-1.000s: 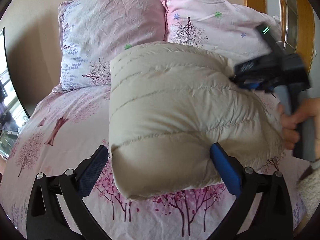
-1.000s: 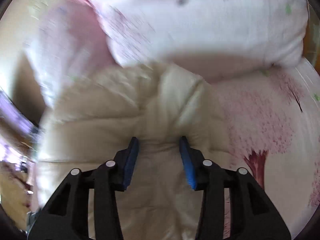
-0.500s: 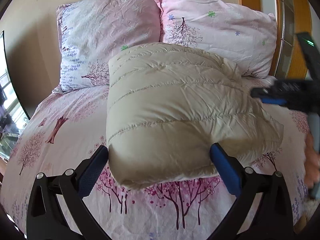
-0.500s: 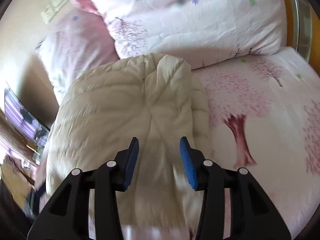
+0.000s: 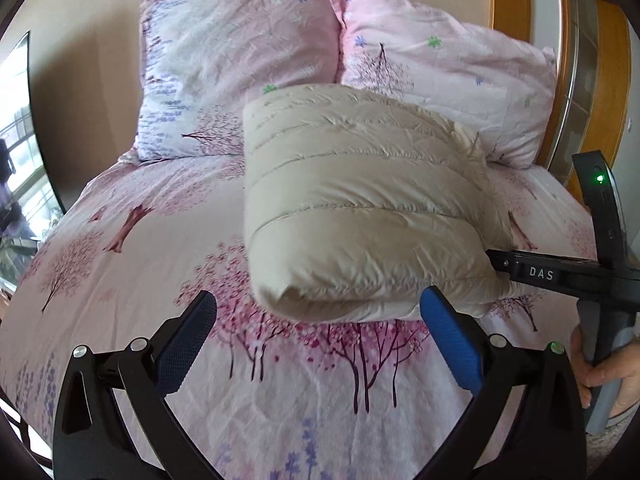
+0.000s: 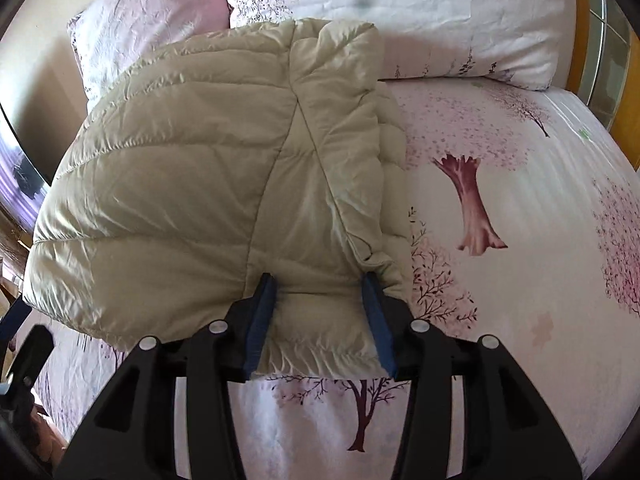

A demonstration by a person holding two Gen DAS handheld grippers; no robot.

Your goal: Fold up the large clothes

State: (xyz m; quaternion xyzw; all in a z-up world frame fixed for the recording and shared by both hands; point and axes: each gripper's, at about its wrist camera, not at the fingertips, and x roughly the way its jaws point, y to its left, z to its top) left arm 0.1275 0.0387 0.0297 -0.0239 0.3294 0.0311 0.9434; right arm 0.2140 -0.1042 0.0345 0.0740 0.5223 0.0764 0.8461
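Two pillows (image 5: 240,68) lean against the wall at the head of the bed, and a folded beige puffer jacket (image 5: 360,208) lies on the pink tree-print bedsheet (image 5: 140,240) just in front of them, its far edge close to the right-hand pillow (image 5: 440,68). On the right a wooden bed frame (image 5: 612,92) borders the mattress. The left gripper (image 5: 316,344) hovers over the sheet before the jacket's near fold, jaws spread wide and gripping nothing. The right gripper (image 6: 320,312), gripped by a hand (image 5: 608,372), meets the jacket's near right corner; its jaws have just been opening, and the padded hem sits between the blue pads, which flank the fabric without visibly pinching it.
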